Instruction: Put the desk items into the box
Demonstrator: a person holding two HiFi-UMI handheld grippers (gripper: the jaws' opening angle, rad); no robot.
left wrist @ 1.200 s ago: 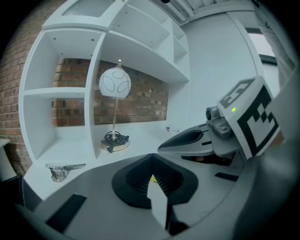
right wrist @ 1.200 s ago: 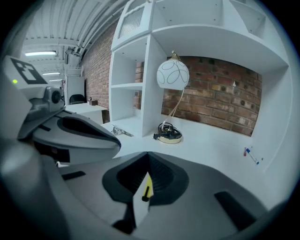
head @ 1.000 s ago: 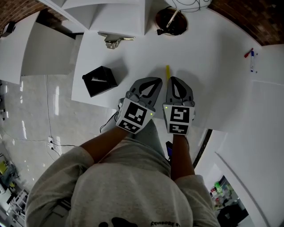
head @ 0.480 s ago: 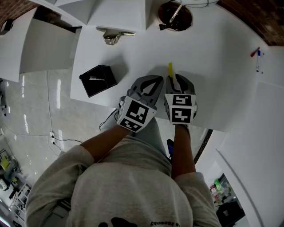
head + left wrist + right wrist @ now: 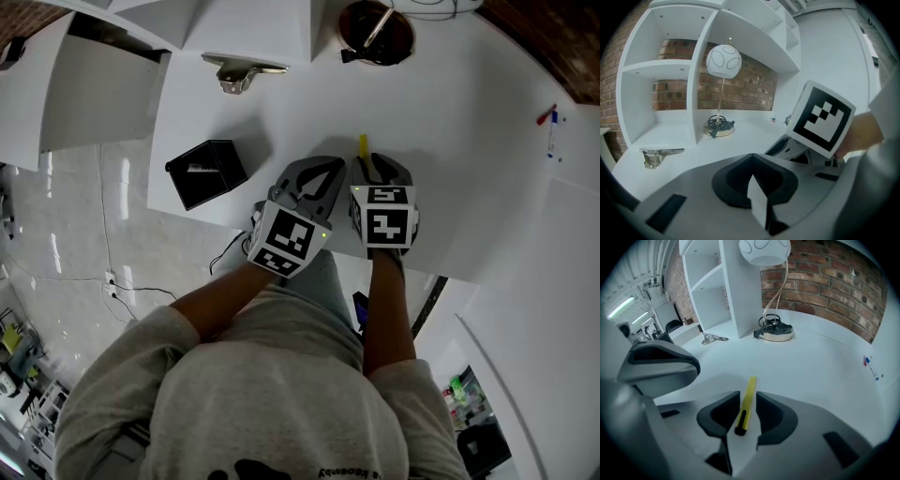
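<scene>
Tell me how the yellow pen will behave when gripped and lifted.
The yellow pen looks slim and rigid, so it is probably light and unbending. Its smooth, rounded-looking barrel may roll or slip on the white desk if the jaws nudge it off-centre.

The pen (image 5: 746, 404) is yellow, black-ended; the box (image 5: 208, 171) black, the desk (image 5: 469, 150) white, the wall (image 5: 825, 273) red-brown brick.
</scene>
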